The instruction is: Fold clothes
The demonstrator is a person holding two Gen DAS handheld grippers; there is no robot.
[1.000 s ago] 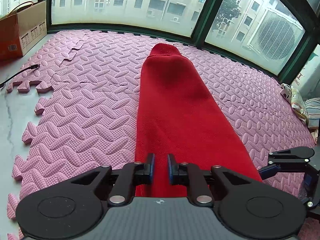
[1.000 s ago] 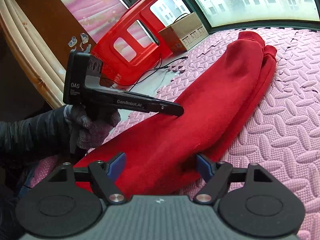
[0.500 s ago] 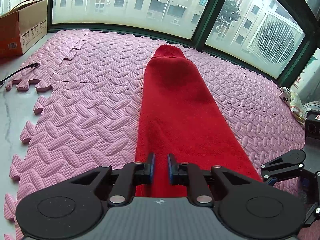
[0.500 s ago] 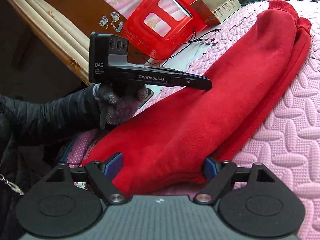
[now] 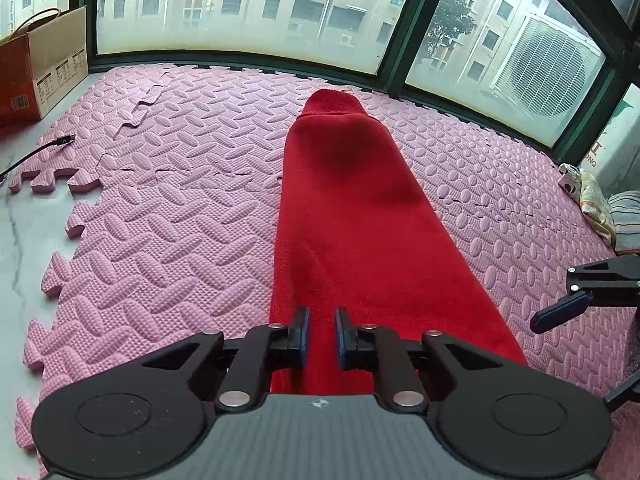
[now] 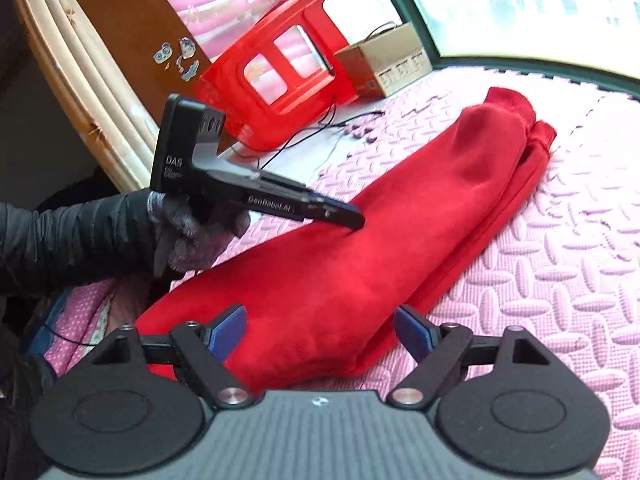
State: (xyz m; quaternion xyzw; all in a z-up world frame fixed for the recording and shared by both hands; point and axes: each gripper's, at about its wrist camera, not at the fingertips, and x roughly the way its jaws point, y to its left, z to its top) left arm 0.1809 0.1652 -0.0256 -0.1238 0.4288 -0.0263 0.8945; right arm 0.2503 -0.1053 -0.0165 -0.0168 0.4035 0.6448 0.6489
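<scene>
Looking along the left gripper (image 5: 320, 334), the left wrist view showed its fingers drawn close on a pinch of the red trousers (image 5: 352, 216) at their near end. The garment lay folded lengthwise on the pink foam mat (image 5: 160, 216), its long axis running straight away from the gripper, from lower centre to the cuffed end at upper centre near the window (image 5: 240, 4). One tip of the right gripper (image 5: 560, 312) poked in at the right edge, beside the cloth's near end and apart from it.

The right wrist view showed what the first could not: two legs stacked, both cuffs at the upper right, and the left gripper (image 6: 344, 218) seen side-on, its tips on the upper layer. The right gripper (image 6: 320, 332) stood with its fingers wide apart, the trousers' near end between them but ungripped. A red plastic stool (image 6: 280, 68) and a cardboard box (image 6: 388, 64) stood in the upper centre. Judged from this, both grippers sat at the same end, so the next fold would carry it toward the cuffs.
</scene>
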